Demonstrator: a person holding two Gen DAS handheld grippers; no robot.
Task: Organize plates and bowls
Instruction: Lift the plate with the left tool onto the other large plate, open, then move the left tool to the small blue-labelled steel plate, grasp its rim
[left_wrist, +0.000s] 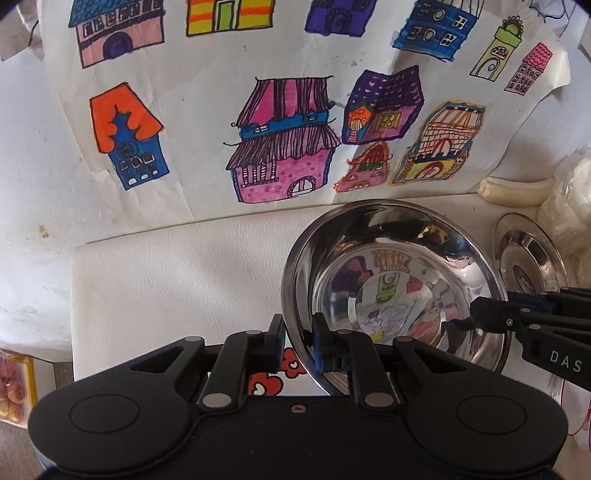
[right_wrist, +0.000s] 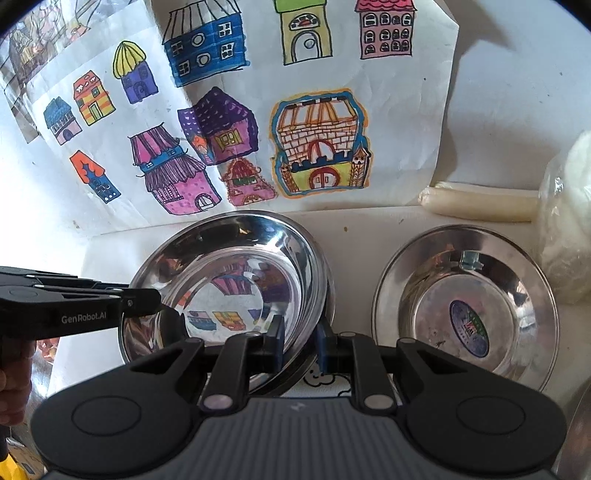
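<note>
We hold 1 steel bowl by opposite rims, left gripper and right gripper both clamped on it. Next, we judge, it must travel level toward the plate alongside.

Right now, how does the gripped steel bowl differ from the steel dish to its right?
The steel bowl is tilted, its rim pinched by the left gripper and right gripper; the steel dish lies flat, untouched. The bowl's bottom is bare; the dish's has an oval sticker. Both are shiny round metal.
</note>
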